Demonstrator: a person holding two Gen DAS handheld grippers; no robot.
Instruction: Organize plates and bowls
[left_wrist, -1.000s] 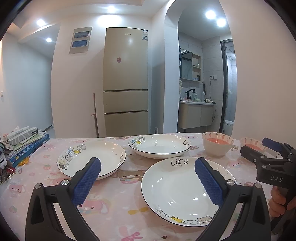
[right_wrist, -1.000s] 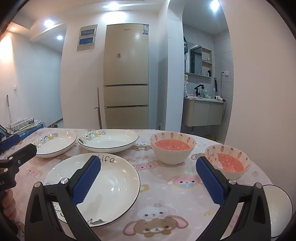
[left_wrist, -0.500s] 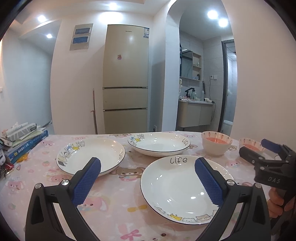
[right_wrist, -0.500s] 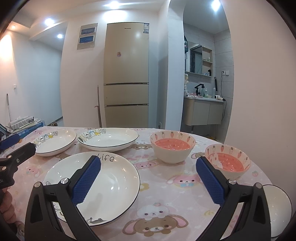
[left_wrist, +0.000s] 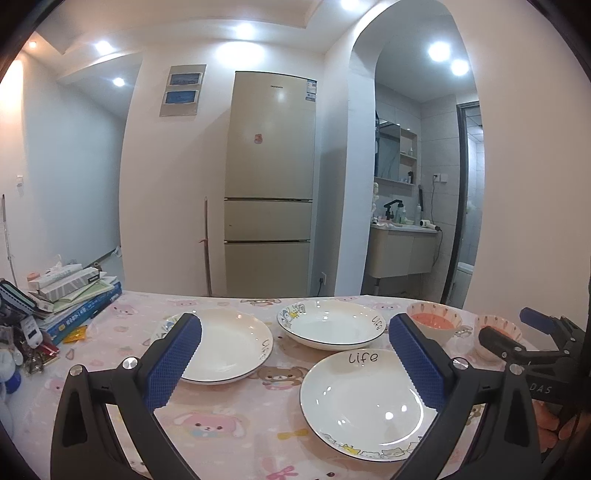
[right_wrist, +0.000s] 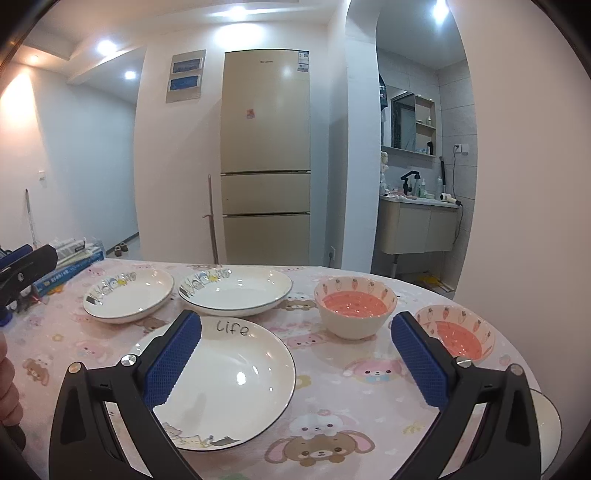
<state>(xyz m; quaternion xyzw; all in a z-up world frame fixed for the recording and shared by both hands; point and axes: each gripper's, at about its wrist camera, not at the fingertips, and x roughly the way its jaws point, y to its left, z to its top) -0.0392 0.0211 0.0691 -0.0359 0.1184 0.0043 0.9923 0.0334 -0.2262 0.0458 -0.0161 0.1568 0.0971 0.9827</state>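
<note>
— Three shallow white ceramic plates with cartoon borders, spread singly over the pink cartoon-print cloth on the desk (right_wrist: 332, 373): the "Life" plate (right_wrist: 236, 380) nearest at 6 o'clock, a second plate (right_wrist: 236, 290) at 12, a third plate (right_wrist: 129, 297) at 10. Two pink-lined bowls with carrot print off at 2 o'clock: the taller bowl (right_wrist: 354, 308), the lower bowl (right_wrist: 456, 332). Nothing stacked yet; presumably laid apart so each can be taken by the rim.

— And the tools?

— Left gripper (left_wrist: 295, 363) and right gripper (right_wrist: 295, 360) both hovering with jaws spread wide, empty, touching nothing. Right one poised between the "Life" plate and the lower bowl, probably choosing. Left one above the gap between the third plate and the "Life" plate.

— Hidden parts?

— Near rim of the "Life" plate behind the jaws. A pale round piece (right_wrist: 543, 428) at 4 o'clock, cut by the frame edge; plate or lid, impossible to tell. Stack of books and boxes (left_wrist: 70, 295) at 9 o'clock, half lost in clutter.
</note>
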